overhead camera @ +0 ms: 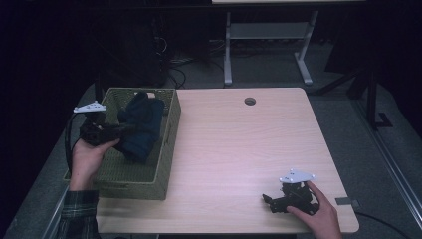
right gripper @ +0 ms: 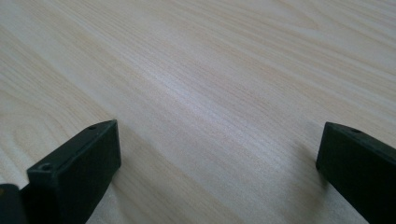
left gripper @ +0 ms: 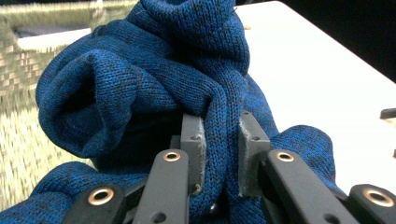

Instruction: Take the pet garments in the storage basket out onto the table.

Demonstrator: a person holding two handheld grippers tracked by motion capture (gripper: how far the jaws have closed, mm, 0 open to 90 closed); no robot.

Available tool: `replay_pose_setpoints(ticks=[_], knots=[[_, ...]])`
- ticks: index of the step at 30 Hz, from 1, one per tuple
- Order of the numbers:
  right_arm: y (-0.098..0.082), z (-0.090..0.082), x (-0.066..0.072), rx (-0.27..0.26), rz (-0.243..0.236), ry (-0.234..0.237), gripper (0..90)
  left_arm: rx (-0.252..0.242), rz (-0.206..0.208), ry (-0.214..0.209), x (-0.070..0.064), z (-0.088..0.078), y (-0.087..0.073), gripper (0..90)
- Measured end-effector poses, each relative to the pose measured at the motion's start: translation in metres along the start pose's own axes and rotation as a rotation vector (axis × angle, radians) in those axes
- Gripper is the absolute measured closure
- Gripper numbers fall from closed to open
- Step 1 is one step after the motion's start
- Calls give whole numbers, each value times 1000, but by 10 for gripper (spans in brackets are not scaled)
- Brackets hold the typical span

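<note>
Lifting dark blue knitted garment point(left gripper: 154, 88) from olive woven basket point(overhead camera: 166, 149) | fold pinched between left gripper point(left gripper: 222, 154) jaws | lift to be kept vertical, clearing rim | right gripper point(right gripper: 219, 154) jaws spread, empty, above pale wooden surface point(overhead camera: 239, 149)

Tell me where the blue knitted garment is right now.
In the high view, the blue knitted garment hangs over the woven basket at table's left, pinched by the left gripper.

Lab: bare workbench point(overhead camera: 239, 149), floor cables point(overhead camera: 176, 74), dark surroundings.
</note>
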State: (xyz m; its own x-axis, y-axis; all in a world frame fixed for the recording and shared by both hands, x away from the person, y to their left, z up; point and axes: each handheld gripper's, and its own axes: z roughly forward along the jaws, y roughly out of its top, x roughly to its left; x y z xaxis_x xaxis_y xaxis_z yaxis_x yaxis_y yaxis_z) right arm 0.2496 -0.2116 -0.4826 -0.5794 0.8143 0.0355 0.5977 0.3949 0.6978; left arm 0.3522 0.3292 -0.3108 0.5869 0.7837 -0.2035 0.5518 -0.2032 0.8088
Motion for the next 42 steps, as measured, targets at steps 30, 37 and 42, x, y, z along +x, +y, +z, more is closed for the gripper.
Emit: replay_pose_setpoints(ticks=[30, 37, 42], knots=[[0, 0, 0, -1, -1, 1, 0, -165, 130, -147, -61, 12, 51, 760], [0, 0, 0, 0, 0, 1, 0, -175, 151, -174, -75, 27, 57, 760], [0, 0, 0, -1, 0, 1, 0, -174, 164, -194, -83, 40, 61, 760]])
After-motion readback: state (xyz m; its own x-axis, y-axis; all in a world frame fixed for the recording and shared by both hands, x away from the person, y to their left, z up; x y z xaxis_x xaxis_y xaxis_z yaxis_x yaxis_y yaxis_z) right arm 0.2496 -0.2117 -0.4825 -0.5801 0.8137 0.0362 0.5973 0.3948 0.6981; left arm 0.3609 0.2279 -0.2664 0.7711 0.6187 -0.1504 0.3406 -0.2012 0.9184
